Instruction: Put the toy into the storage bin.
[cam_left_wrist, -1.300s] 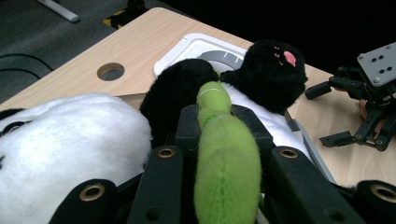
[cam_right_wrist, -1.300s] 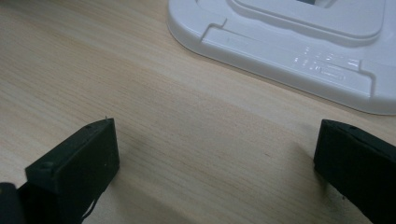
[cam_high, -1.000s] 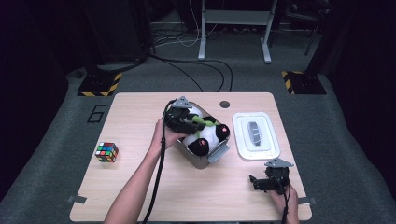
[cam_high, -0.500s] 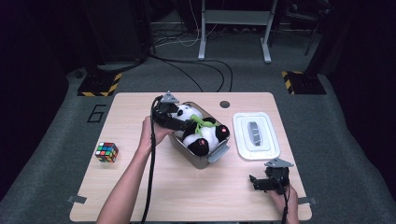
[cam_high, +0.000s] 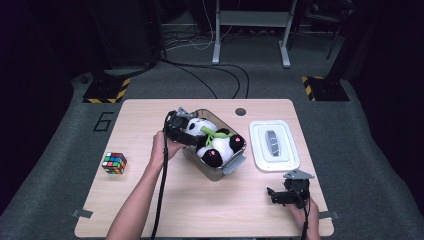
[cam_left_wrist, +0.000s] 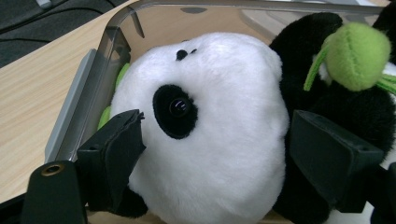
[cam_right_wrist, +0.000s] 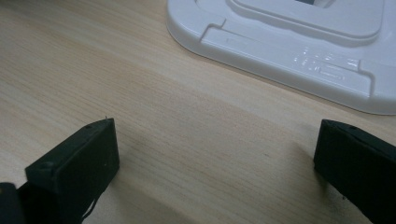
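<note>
A black and white plush panda (cam_high: 216, 143) with a green leaf lies in a clear plastic box (cam_high: 227, 168) at the table's middle. My left gripper (cam_high: 189, 132) reaches in over the box's left end. In the left gripper view the panda's white head (cam_left_wrist: 219, 116) sits between the jaws of that gripper (cam_left_wrist: 215, 154), which have just been opening and stand wide, not squeezing it. My right gripper (cam_high: 274, 195) rests low at the front right with open jaws. In the right gripper view bare wood lies between its jaws (cam_right_wrist: 219, 158).
The box's white lid (cam_high: 273, 145) lies flat to the right of the box, just beyond the right gripper (cam_right_wrist: 289, 42). A Rubik's cube (cam_high: 114, 163) sits near the table's left edge. A round cable hole (cam_high: 240, 111) marks the far edge.
The left gripper has slid from above the box's middle to its left end and sunk a little, with its jaws now spread around the panda's head. The right gripper has stayed put.
</note>
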